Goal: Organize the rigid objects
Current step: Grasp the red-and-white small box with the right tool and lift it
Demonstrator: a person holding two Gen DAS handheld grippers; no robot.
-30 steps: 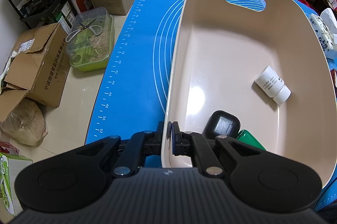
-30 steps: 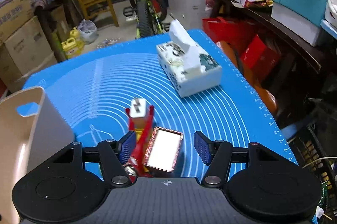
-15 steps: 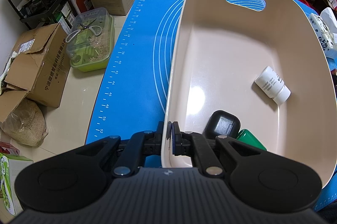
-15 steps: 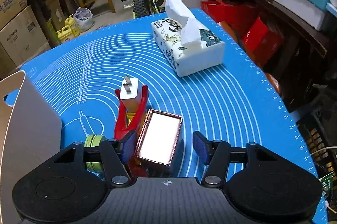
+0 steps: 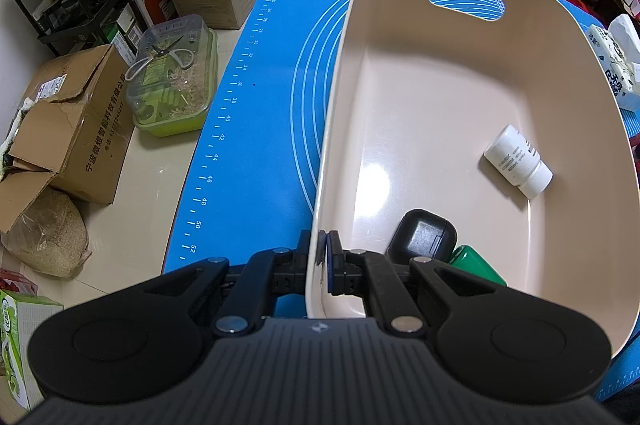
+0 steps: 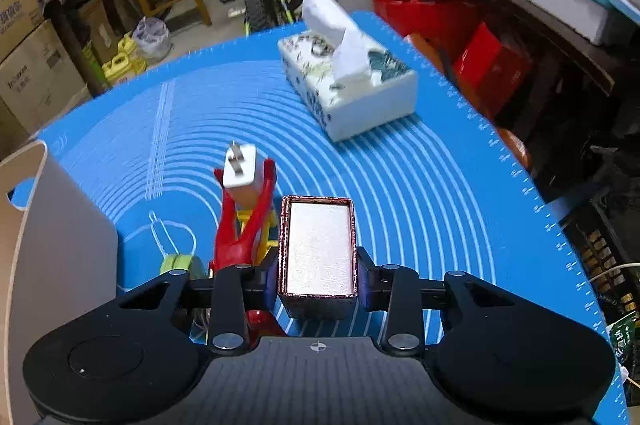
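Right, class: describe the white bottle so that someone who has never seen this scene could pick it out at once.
Find the beige basket on the blue mat. The white bottle lies on its side near the basket's right wall, apart from the black case and green object. It alone is white, cylindrical, with printed text.

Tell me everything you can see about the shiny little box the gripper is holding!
The small box is rectangular, with a pale silvery, slightly crinkled top face framed by a dark reddish, glittery rim. Its sides look dark and textured. The right gripper is shut on it, one blue pad pressed against each long side near the camera end. It lies roughly level, pointing away from the camera, above the blue mat. Whether it still touches the mat cannot be told.
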